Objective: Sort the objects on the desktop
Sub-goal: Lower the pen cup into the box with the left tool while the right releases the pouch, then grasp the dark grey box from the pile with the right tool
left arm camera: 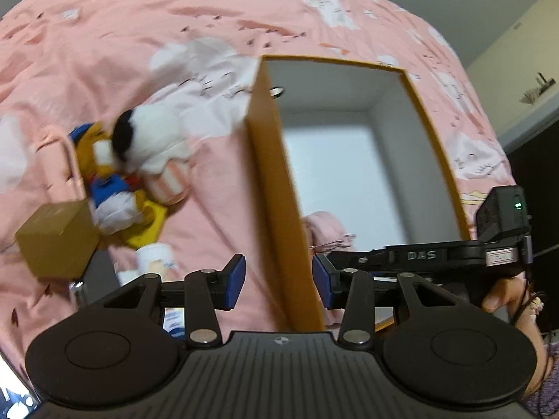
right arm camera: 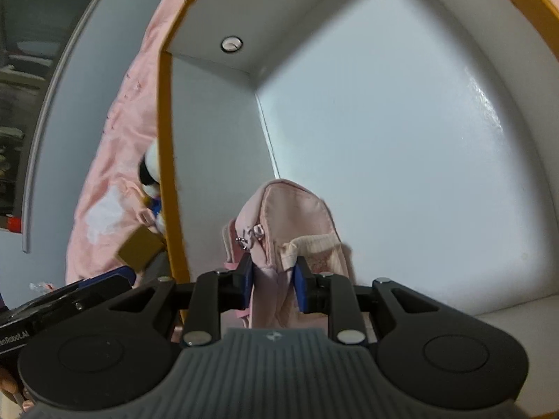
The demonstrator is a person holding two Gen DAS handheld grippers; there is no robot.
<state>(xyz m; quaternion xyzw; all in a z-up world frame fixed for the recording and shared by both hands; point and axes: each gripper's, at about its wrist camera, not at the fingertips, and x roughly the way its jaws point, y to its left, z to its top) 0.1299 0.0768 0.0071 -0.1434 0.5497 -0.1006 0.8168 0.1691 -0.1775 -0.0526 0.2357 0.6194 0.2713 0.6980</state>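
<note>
An orange box (left arm camera: 269,174) with a white inside lies open on pink bedding (left arm camera: 104,52). My right gripper (right arm camera: 273,284) reaches into the box (right arm camera: 166,174) and is shut on a pink zip pouch (right arm camera: 290,216), which stands on the box floor near the left wall. The same pouch (left arm camera: 325,227) peeks out behind the box wall in the left wrist view. My left gripper (left arm camera: 279,279) is open and holds nothing. It hovers over the box's left wall, which runs between its blue pads (left arm camera: 236,276) without touching them.
Left of the box lie a white and black plush (left arm camera: 146,136), a duck plush (left arm camera: 108,188), a small brown carton (left arm camera: 56,237) and a white cup (left arm camera: 155,256). A hand (left arm camera: 503,296) holds the right tool's black body (left arm camera: 454,251) at the box's near edge.
</note>
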